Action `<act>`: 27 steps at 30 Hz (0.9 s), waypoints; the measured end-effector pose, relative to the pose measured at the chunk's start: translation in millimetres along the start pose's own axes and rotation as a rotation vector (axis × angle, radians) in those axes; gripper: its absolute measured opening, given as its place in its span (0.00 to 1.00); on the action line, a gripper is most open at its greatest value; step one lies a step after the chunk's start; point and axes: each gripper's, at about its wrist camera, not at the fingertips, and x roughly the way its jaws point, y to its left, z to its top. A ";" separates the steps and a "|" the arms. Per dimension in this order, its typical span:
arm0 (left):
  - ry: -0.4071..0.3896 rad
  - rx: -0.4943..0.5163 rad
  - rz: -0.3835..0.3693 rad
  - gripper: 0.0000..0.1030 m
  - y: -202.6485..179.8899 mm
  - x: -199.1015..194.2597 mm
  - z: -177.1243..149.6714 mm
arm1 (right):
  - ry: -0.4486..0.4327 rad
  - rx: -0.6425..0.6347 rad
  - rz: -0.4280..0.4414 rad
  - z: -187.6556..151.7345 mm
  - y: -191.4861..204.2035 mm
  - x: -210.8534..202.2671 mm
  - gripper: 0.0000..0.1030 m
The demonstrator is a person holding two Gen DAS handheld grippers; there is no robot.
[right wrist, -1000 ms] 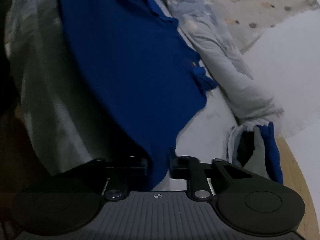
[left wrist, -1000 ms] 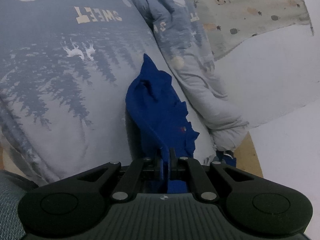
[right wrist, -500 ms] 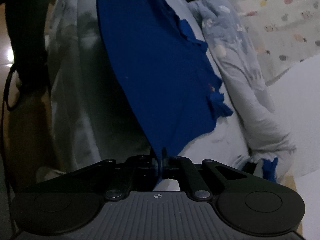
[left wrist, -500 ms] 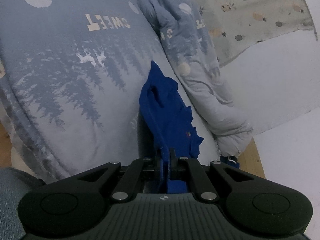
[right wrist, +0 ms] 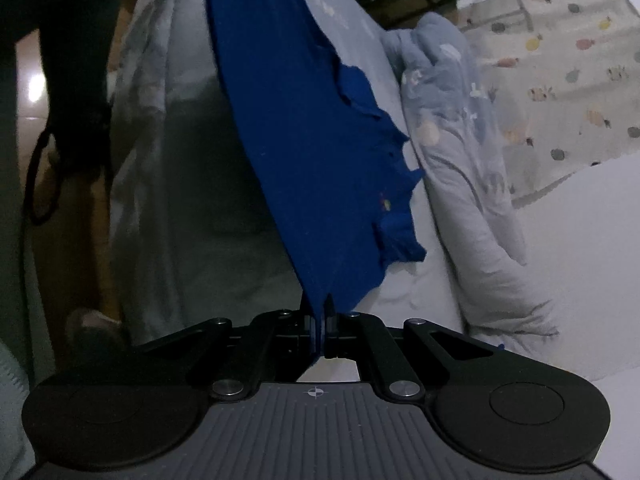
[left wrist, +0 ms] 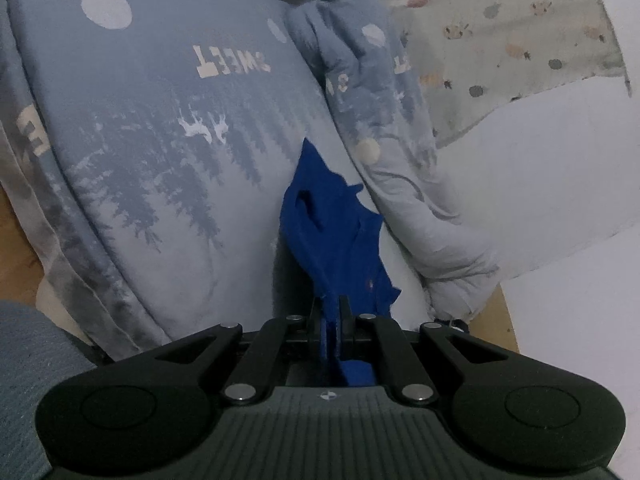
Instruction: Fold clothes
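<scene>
While both of my grippers pinch the blue garment (right wrist: 312, 128), it stretches straight ahead of the jaws above a pale blue printed quilt (left wrist: 152, 128). My right gripper (right wrist: 319, 320) is clamped on a thin edge, cloth fanning up and away. My left gripper (left wrist: 332, 320) is clamped on a bunched corner. Neither hand looks nearer; I judge the long axis runs forward from both.

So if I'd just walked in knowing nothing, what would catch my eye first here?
First the bright blue cloth garment: each black claw, left and right, is shut on an edge of it, so it hangs in the middle of both views. Behind it spreads a pale blue quilt printed with dark trees, white deer and a moon, and at upper right lies a cream sheet dotted with small coloured fruit.
</scene>
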 end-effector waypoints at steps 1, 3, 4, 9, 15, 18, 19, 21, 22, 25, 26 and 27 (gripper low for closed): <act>-0.005 0.002 -0.002 0.06 -1.1 -4.3 -0.3 | 0.000 -0.001 -0.001 1.4 -1.3 -6.8 0.02; -0.009 0.006 -0.011 0.06 -4.2 -12.7 -2.3 | -0.001 -0.001 -0.001 4.1 -3.8 -20.3 0.02; -0.012 0.007 -0.013 0.06 -4.9 -15.9 -3.5 | -0.002 0.002 0.000 5.3 -5.3 -26.8 0.02; -0.037 0.007 -0.030 0.06 -10.7 -39.6 -10.1 | -0.001 0.003 0.026 7.9 -9.1 -60.4 0.02; -0.045 -0.010 -0.042 0.06 -13.1 -51.2 -13.2 | -0.011 0.027 0.073 12.5 -11.1 -92.4 0.02; -0.052 -0.046 -0.031 0.06 -6.9 -36.7 -5.1 | -0.016 0.031 0.092 12.9 -14.6 -83.0 0.02; -0.054 -0.054 -0.024 0.06 -7.3 -29.6 -1.0 | -0.018 0.033 0.099 13.3 -17.2 -79.0 0.02; -0.057 -0.070 -0.009 0.06 -8.0 -15.6 7.1 | -0.027 0.045 0.112 14.1 -29.1 -69.1 0.02; -0.059 -0.076 -0.009 0.06 -9.6 -13.1 9.3 | -0.030 0.050 0.118 14.5 -36.5 -62.6 0.02; -0.075 -0.095 0.000 0.06 -19.6 6.4 23.5 | -0.035 0.063 0.122 15.8 -62.4 -39.6 0.02; -0.081 -0.102 0.002 0.06 -24.0 14.9 29.4 | -0.034 0.069 0.125 16.1 -71.4 -30.4 0.02; -0.086 -0.109 0.003 0.06 -28.5 23.4 35.4 | -0.033 0.075 0.126 16.3 -82.9 -20.8 0.02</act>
